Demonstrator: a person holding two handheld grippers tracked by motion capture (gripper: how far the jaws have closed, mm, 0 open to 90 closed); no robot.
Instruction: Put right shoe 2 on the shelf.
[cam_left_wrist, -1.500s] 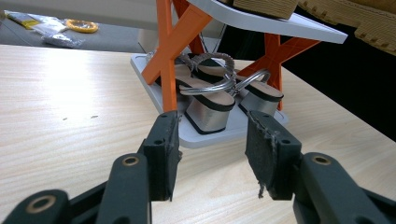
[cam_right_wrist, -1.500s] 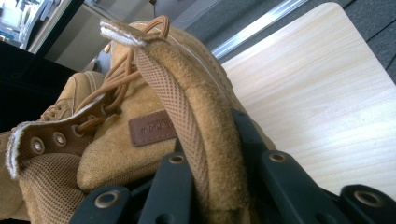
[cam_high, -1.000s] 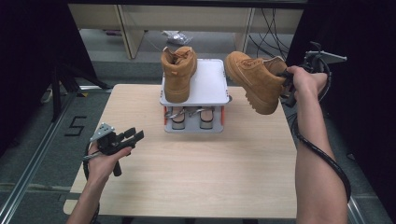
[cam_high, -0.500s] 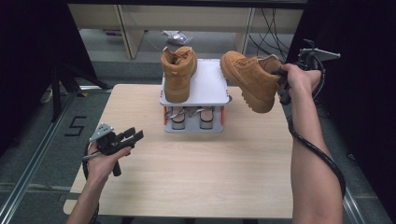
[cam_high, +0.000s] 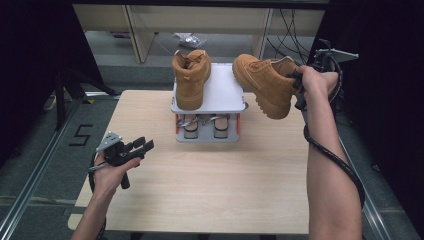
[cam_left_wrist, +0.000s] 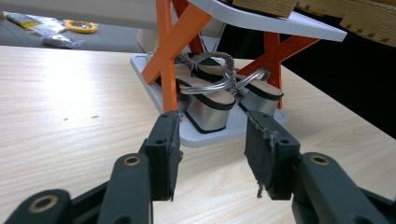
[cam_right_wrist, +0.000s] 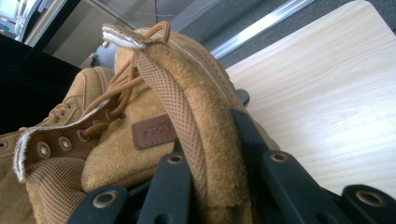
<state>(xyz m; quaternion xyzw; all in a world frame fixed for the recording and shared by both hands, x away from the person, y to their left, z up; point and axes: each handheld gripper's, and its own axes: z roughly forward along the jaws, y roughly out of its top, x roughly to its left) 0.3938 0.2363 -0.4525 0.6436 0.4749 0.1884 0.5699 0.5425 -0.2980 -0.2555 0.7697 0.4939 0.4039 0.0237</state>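
Note:
A tan suede boot (cam_high: 191, 80) stands upright on the left of the white top shelf (cam_high: 225, 90) of a small rack with orange legs. My right gripper (cam_high: 300, 87) holds a second tan boot (cam_high: 262, 85) in the air just right of that shelf, toe pointing left and tilted down. In the right gripper view my right gripper (cam_right_wrist: 208, 135) is shut on the boot's padded collar (cam_right_wrist: 187, 107). My left gripper (cam_high: 142, 146) rests low over the table's front left, open, with nothing between its pads (cam_left_wrist: 163, 154).
A pair of silver wedge sandals (cam_left_wrist: 210, 93) sits on the rack's lower tray (cam_high: 207, 137). The wooden table (cam_high: 210, 190) stretches in front of the rack. Shelving and cables stand behind it. Dark floor with rails lies at the left.
The right hand has carried the boot a little to the left, closer to the rack's top shelf. The left gripper has stayed where it was.

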